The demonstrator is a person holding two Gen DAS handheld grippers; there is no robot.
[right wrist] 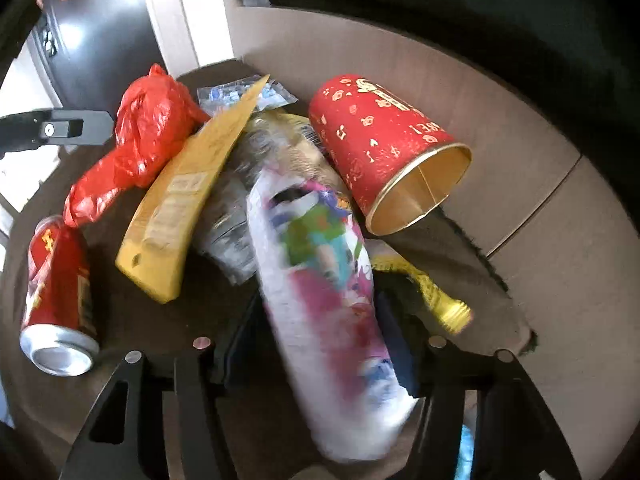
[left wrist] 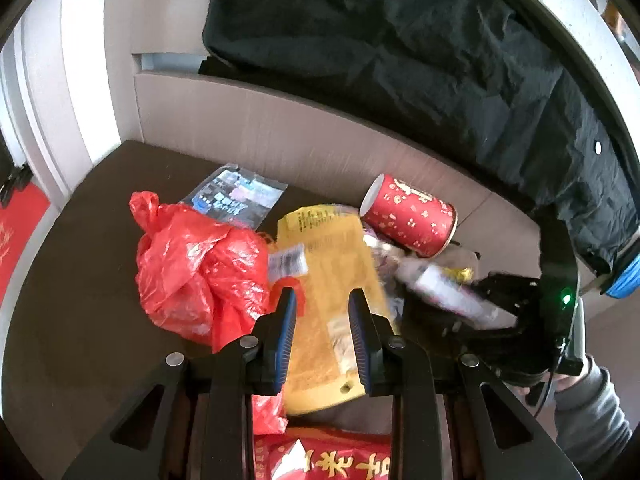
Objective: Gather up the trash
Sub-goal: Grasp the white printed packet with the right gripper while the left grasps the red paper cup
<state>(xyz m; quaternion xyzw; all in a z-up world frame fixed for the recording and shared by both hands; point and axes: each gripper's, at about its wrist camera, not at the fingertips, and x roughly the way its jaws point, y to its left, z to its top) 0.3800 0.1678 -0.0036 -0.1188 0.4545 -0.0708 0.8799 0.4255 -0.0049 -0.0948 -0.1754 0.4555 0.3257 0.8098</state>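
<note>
On the dark table (left wrist: 80, 240) lies a trash pile. My left gripper (left wrist: 324, 300) hovers open over a flat yellow packet (left wrist: 332, 280), which is wider than the gap between the blue pads. Left of it sits a crumpled red plastic bag (left wrist: 192, 272). A red paper cup (right wrist: 384, 148) with gold print lies on its side. My right gripper (right wrist: 318, 308) is open around a blurred white, colourfully printed wrapper (right wrist: 328, 320), with a gap showing beside its left finger. A red drink can (right wrist: 60, 300) lies at the left.
A beige cardboard wall (left wrist: 280, 140) borders the table behind the pile, with black fabric (left wrist: 400, 60) draped over it. A bluish clear wrapper (left wrist: 236, 196), crumpled clear plastic (right wrist: 236, 240) and a gold-yellow wrapper (right wrist: 436, 300) lie in the pile. A grey sleeve (left wrist: 592, 400) is at lower right.
</note>
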